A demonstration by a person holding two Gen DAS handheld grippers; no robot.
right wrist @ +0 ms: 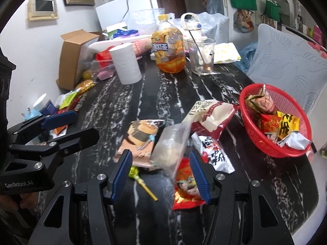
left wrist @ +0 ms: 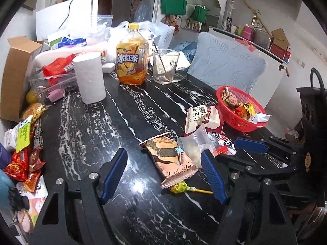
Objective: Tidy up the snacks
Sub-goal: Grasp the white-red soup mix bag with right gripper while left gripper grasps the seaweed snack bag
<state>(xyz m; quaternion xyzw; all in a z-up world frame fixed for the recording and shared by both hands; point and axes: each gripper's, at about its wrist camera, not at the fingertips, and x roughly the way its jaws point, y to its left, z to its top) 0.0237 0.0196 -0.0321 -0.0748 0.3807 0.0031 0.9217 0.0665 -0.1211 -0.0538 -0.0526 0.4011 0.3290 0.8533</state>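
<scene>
The right gripper [right wrist: 161, 175] hangs with jaws apart over a clear plastic bag [right wrist: 171, 145] and a red snack packet [right wrist: 187, 183], gripping neither. The left gripper [left wrist: 163, 173] is likewise spread wide, empty, above the pink biscuit packet [left wrist: 171, 159]. Just beside that packet lies a lollipop [left wrist: 184, 188]. Beyond it stands the red basket [left wrist: 245, 122], holding several wrapped snacks.

Even, fairly bright indoor light — soft glare on the glossy table [left wrist: 143, 126] ahead of the fingers. Fisheye bends the edges, corners vignette black; the clear bag [right wrist: 171, 147] looks motion-blurred.
</scene>
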